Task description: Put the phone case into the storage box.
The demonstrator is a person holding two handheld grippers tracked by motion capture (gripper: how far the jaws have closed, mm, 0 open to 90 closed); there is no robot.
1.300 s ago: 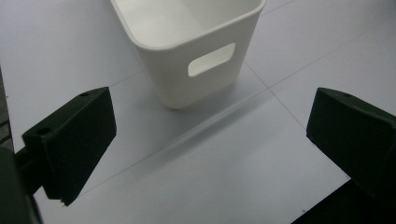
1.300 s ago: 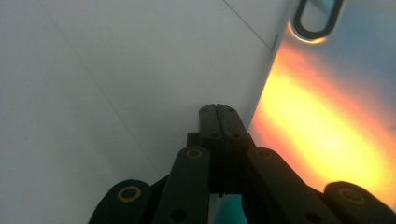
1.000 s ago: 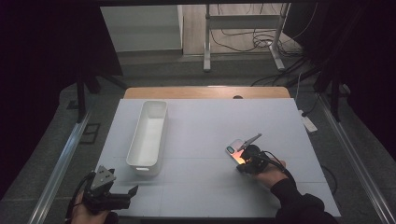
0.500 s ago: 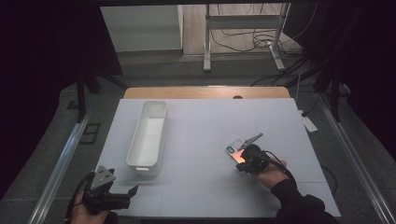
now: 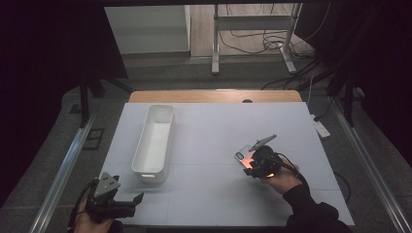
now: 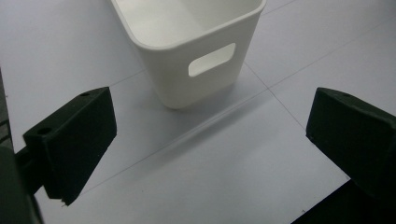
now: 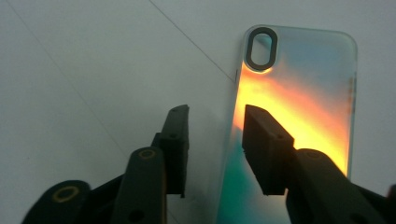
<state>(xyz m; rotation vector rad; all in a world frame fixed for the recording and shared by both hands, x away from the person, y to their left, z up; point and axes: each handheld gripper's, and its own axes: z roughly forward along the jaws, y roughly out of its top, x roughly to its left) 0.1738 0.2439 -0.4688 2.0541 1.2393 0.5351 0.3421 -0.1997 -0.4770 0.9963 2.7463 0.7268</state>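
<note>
Worktop [image 5: 214, 141]: pale grey sheet marked with thin grid lines, wooden edge at the far side.

White bin [image 5: 154, 141]: long, narrow, open-topped, empty, on the left half of the worktop. In the left gripper view its near end wall with the handle slot [image 6: 212, 59] faces the left tool.

Phone case [image 7: 299, 116]: lies flat on the right half of the worktop, well apart from the bin, camera cut-out toward the far end. Translucent shell with an orange-to-teal sheen. Judged light, thin, somewhat springy, glossy and so likely slippery; no real fragility, though a hard pinch could flex it.

Right tool [image 7: 215, 140]: jaws have just been opening and now stand apart, straddling the case's left long edge, one jaw over the bare worktop, the other over the case. Pads do not press on it; nothing held.

Left tool [image 5: 116, 206]: at the near left corner of the worktop, jaws wide apart, nothing between them, pointed toward the bin.

Grip note: since the case lies flat, take it across a long side wall near the middle, one pad under the rim and one on the back, with light pressure.
</note>
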